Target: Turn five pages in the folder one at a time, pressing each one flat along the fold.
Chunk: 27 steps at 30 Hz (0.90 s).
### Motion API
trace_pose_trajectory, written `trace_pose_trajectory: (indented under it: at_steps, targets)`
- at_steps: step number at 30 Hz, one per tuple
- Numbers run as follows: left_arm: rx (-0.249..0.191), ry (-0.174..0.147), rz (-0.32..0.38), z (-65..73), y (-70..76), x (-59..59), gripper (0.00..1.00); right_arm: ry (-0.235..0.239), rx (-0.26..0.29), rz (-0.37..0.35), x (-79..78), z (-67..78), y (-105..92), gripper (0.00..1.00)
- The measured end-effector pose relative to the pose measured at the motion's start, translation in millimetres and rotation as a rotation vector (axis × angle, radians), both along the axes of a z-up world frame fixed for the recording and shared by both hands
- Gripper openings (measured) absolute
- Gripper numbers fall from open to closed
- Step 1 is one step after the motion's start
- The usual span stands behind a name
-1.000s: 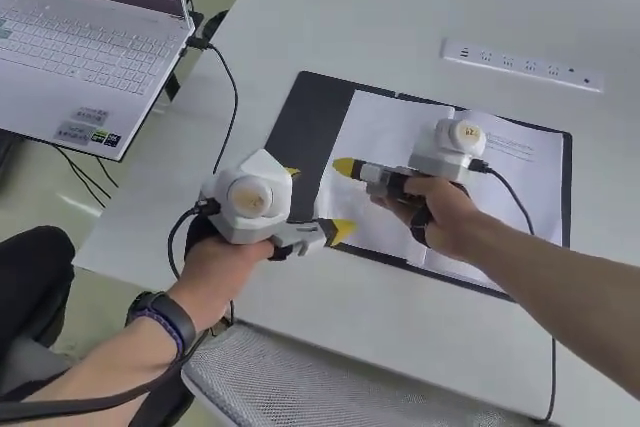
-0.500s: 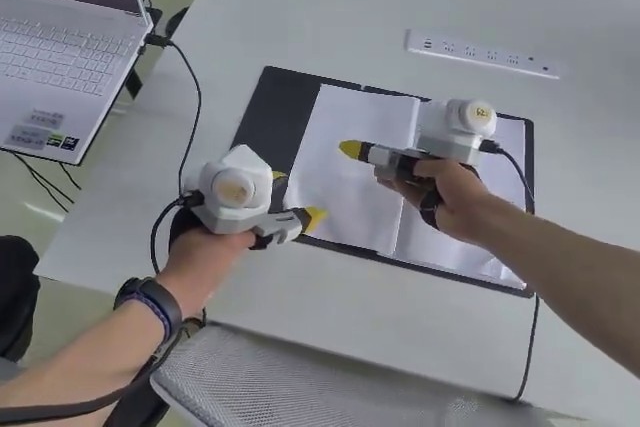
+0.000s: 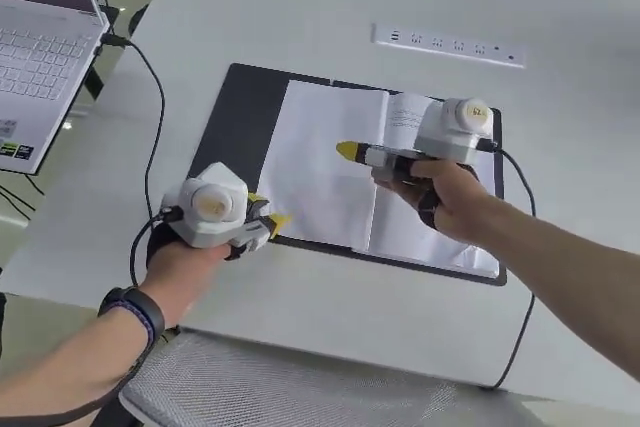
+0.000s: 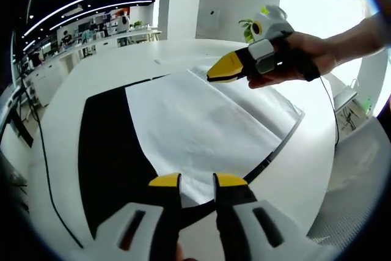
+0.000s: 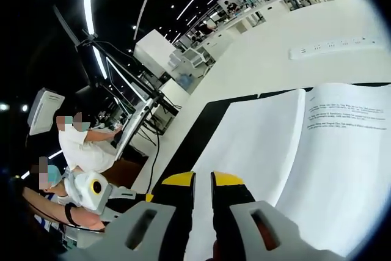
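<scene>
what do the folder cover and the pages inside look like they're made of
The folder cover looks like plastic or coated board. It is black and matte, lies flat with crisp edges and shows no glare. The pages look like plain white matte paper. They are thin sheets that bow slightly near the fold, and one carries printed text.

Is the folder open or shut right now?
Open: the folder has its black cover spread on the table, with white pages lying on either side of the fold.
</scene>
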State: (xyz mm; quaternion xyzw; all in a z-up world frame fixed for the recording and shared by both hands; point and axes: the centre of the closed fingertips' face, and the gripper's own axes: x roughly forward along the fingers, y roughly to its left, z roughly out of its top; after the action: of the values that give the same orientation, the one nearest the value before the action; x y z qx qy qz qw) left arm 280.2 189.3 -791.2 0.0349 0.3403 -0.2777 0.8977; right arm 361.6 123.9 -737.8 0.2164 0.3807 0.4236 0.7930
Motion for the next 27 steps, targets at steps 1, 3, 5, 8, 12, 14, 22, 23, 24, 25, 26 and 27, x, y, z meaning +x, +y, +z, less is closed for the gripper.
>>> trace_pose_trajectory:
  at_steps: [1, 3, 5, 8, 12, 14, 22, 23, 24, 25, 26, 27]
  targets:
    - [0.015, 0.008, 0.001, -3.2, 1.3, -1.1, 0.2, 0.0, 0.0, -0.003, 1.1, -0.5, -1.0, 0.08]
    - [0.055, 0.013, -0.016, -9.6, 3.3, -3.9, 0.18, 0.001, 0.002, -0.007, 0.4, 0.9, -1.5, 0.08]
    - [0.054, 0.02, -0.013, -13.0, 3.8, -5.2, 0.18, 0.001, 0.001, -0.007, 1.6, -0.4, -1.8, 0.08]
    - [0.061, 0.004, 0.006, -12.5, 7.2, -4.3, 0.15, 0.0, -0.002, -0.001, 2.2, -2.1, -1.9, 0.07]
    - [0.077, 0.002, -0.002, -12.1, 7.5, -4.5, 0.14, -0.003, -0.011, 0.01, 4.6, -6.4, -4.4, 0.07]
    - [0.086, -0.002, -0.009, -12.1, 7.8, -4.4, 0.14, -0.007, -0.019, 0.02, 5.8, -8.4, -6.0, 0.07]
    - [0.094, -0.001, -0.017, -13.0, 9.3, -2.8, 0.14, -0.02, -0.027, 0.005, 24.4, -10.3, -21.3, 0.06]
    - [0.094, 0.0, -0.017, -13.2, 9.2, -2.7, 0.14, -0.021, -0.025, -0.003, 28.7, -10.9, -24.4, 0.06]
    - [0.094, 0.001, -0.017, -13.4, 9.1, -2.6, 0.15, -0.021, -0.025, -0.011, 31.9, -11.6, -26.8, 0.06]
    - [0.093, 0.002, -0.016, -13.5, 9.2, -2.5, 0.15, -0.018, -0.025, -0.023, 35.7, -12.6, -29.4, 0.05]
    - [0.091, 0.003, -0.013, -13.8, 9.5, -2.1, 0.15, -0.016, -0.021, -0.037, 41.1, -13.5, -32.5, 0.05]
    - [0.086, 0.005, -0.01, -13.9, 9.9, -1.7, 0.15, -0.017, -0.019, -0.044, 44.3, -13.9, -34.2, 0.04]
